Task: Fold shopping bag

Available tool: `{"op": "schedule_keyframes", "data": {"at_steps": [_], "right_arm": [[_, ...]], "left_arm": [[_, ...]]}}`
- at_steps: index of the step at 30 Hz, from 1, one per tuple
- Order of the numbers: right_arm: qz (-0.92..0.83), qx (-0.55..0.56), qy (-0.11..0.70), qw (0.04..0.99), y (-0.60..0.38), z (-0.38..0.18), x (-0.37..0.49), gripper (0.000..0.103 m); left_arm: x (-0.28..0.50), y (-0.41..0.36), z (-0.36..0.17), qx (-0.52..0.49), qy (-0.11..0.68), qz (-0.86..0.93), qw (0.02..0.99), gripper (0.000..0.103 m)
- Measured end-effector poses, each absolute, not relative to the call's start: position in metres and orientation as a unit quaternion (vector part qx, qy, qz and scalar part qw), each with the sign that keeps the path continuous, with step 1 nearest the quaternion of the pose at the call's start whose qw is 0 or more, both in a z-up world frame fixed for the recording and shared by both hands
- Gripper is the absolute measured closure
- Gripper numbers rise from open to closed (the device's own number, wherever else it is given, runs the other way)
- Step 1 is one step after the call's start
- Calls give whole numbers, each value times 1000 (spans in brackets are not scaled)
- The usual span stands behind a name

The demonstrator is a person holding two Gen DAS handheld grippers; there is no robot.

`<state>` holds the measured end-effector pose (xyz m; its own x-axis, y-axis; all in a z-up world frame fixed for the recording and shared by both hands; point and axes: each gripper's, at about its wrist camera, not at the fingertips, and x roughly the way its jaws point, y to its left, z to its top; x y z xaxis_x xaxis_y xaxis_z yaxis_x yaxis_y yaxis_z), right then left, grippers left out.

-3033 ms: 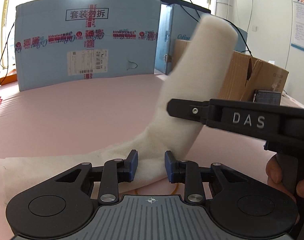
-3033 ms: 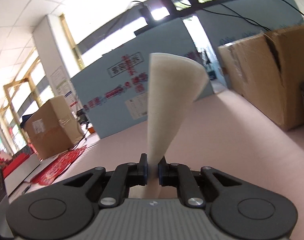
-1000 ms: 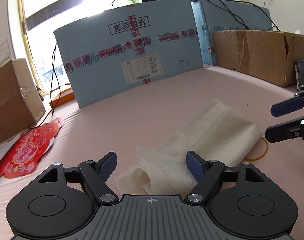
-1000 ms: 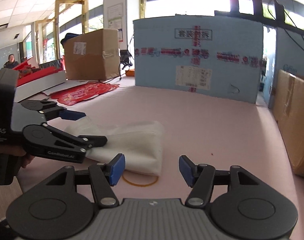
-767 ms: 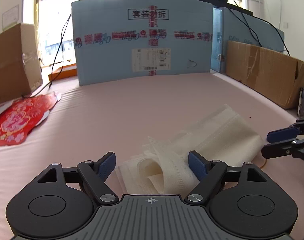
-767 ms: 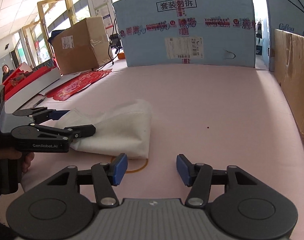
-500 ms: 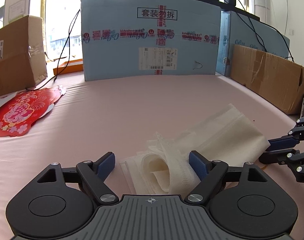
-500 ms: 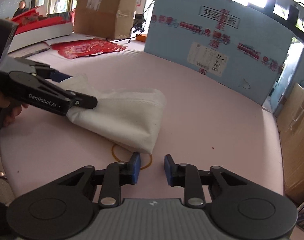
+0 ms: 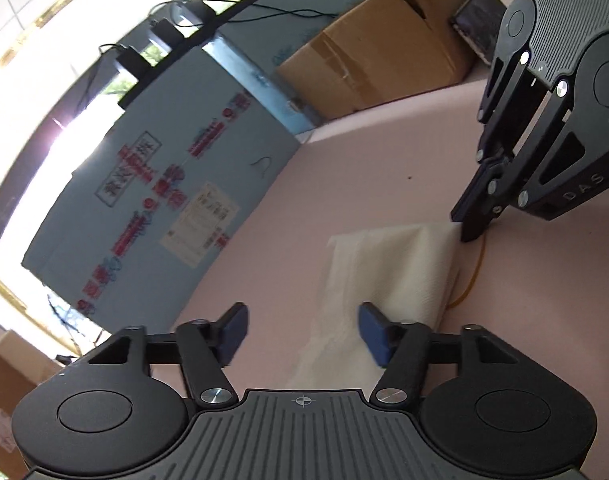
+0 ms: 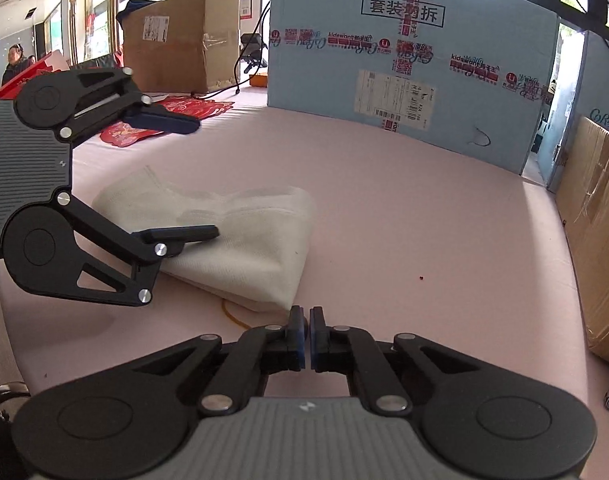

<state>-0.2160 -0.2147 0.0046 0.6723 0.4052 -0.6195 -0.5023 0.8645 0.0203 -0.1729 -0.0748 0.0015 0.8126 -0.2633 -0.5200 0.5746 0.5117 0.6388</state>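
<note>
The white fabric shopping bag [image 10: 240,236] lies folded into a flat bundle on the pink table [image 10: 424,220]. It also shows in the left wrist view [image 9: 388,268]. My left gripper [image 9: 300,330] is open and tilted on its side, one finger over the bag and one above it; in the right wrist view the left gripper [image 10: 184,176] straddles the bag's left part. My right gripper [image 10: 306,326] is shut just at the bag's near corner, by a yellow rubber band [image 10: 234,318]. In the left wrist view the right gripper [image 9: 470,222] points down at that corner.
A large blue carton [image 10: 404,60] stands at the back of the table. A brown cardboard box [image 10: 600,240] lines the right side. Another brown box [image 10: 180,36] and red paper decorations [image 10: 160,116] lie at the far left.
My left gripper has rolled onto its side and lifted over the bag. My right gripper has closed fully and moved in to the bag's near corner by the rubber band.
</note>
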Motion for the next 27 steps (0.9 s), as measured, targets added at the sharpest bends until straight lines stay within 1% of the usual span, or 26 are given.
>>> {"op": "schedule_keyframes", "data": {"at_steps": [3, 8, 11, 19, 20, 22, 25, 27], "right_arm": [[248, -80, 316, 912, -215, 6, -217, 101], [232, -82, 316, 916, -224, 9, -217, 101], [222, -54, 323, 918, -233, 8, -212, 102], [210, 0, 328, 921, -244, 9, -196, 102], [219, 5, 330, 918, -245, 10, -196, 97], [235, 14, 332, 913, -247, 12, -196, 94], [253, 25, 333, 908, -252, 15, -198, 86], [266, 32, 338, 902, -253, 15, -197, 84]], "left_arm": [[-165, -70, -1, 395, 197, -255, 860, 66], [-149, -41, -5, 273, 234, -259, 896, 66], [-145, -30, -8, 219, 242, -260, 909, 65], [-144, -23, -8, 201, 237, -255, 916, 61], [-143, -21, -8, 197, 239, -254, 916, 59], [-142, -20, -8, 193, 240, -252, 917, 57], [-142, -21, -9, 197, 238, -250, 918, 56], [-142, -21, -9, 198, 237, -249, 918, 56]]}}
